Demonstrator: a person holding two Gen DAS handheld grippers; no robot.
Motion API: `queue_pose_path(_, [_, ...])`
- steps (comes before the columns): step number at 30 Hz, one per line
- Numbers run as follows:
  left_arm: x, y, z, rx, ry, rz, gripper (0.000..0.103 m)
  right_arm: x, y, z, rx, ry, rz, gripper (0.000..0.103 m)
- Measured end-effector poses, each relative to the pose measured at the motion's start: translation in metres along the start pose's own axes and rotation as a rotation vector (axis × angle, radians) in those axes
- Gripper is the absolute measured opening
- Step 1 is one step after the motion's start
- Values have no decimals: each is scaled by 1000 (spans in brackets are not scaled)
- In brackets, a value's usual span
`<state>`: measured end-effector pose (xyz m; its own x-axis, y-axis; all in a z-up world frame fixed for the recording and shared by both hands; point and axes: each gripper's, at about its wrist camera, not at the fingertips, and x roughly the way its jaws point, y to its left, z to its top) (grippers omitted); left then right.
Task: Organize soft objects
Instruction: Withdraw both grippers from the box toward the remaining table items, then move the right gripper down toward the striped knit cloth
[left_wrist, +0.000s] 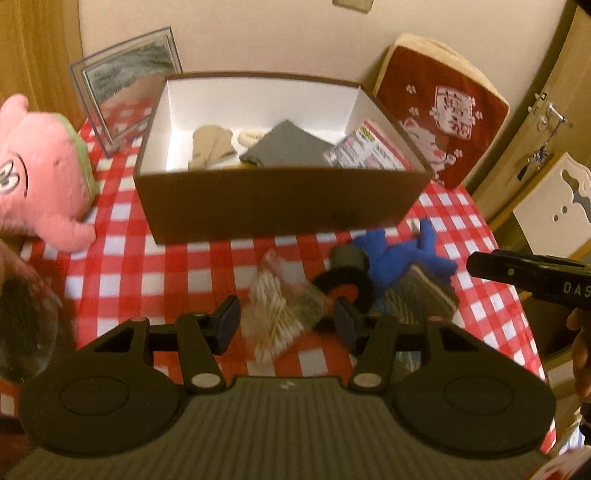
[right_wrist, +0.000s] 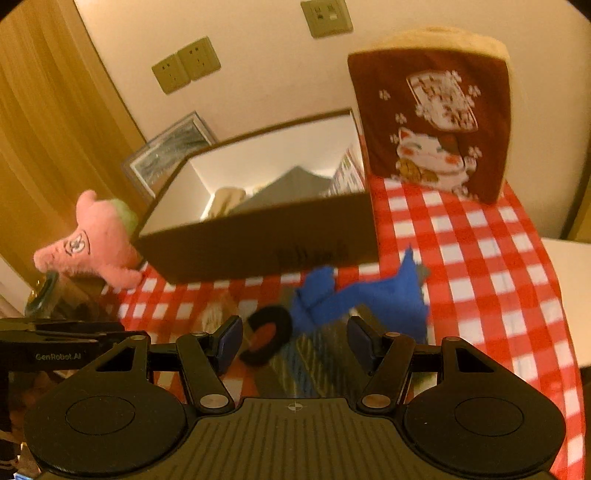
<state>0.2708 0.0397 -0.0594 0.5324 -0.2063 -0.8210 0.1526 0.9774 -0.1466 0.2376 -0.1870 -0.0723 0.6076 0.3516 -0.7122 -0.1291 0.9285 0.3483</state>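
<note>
Setting: a table under a red-and-white checked cloth, seen from two hand-held grippers that both face a brown cardboard box with a white inside.

Left gripper: released, jaws wide apart and holding nothing. A clear bag of cotton swabs lies on the cloth between its fingers, not pinched.

Right gripper: also released and empty. Just ahead of its fingers lies a blue plush toy, partly on top of a striped folded cloth.

Other loose things: a black ring-shaped band sits ahead and to the left of the right gripper, touching the blue toy. A pink plush toy stands far to the left of the left gripper, beside the box.

Already in the box: a tan soft item, a grey folded cloth and a printed packet.

Behind, to the right of the box: a red cushion with a cat picture leans on the wall.

Step in hand: judging by the open jaws, each gripper is lining up on a loose item before picking it.

Next move: probably lowering the right gripper over the blue toy and closing on a thick fold, taking care not to drag the striped cloth or band along, then lifting it over the box's near wall.
</note>
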Motion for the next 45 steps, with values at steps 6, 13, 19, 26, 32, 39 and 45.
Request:
queue_pose_path(6, [4, 2, -23, -24, 38, 4, 53, -1, -5, -24, 23, 45, -3, 63])
queue_pose_path(13, [4, 4, -42, -40, 60, 8, 53, -4, -11, -40, 42, 69, -12, 63])
queue_pose_path(19, [8, 3, -56, -42, 76, 4, 53, -1, -14, -46, 41, 85, -31, 63])
queue_pose_path(26, [19, -1, -59, -36, 82, -2, 54, 18, -26, -55, 101, 115, -62, 63])
queue_pose_path(32, [28, -1, -58, -30, 85, 1, 54, 30, -35, -58, 141, 117, -75, 63])
queue_pose_path(39, [40, 2, -57, -33, 92, 4, 54, 42, -39, -54, 172, 102, -79, 63])
queue_pose_path(45, [48, 3, -55, -27, 95, 4, 54, 60, -42, -52, 203, 88, -113, 63])
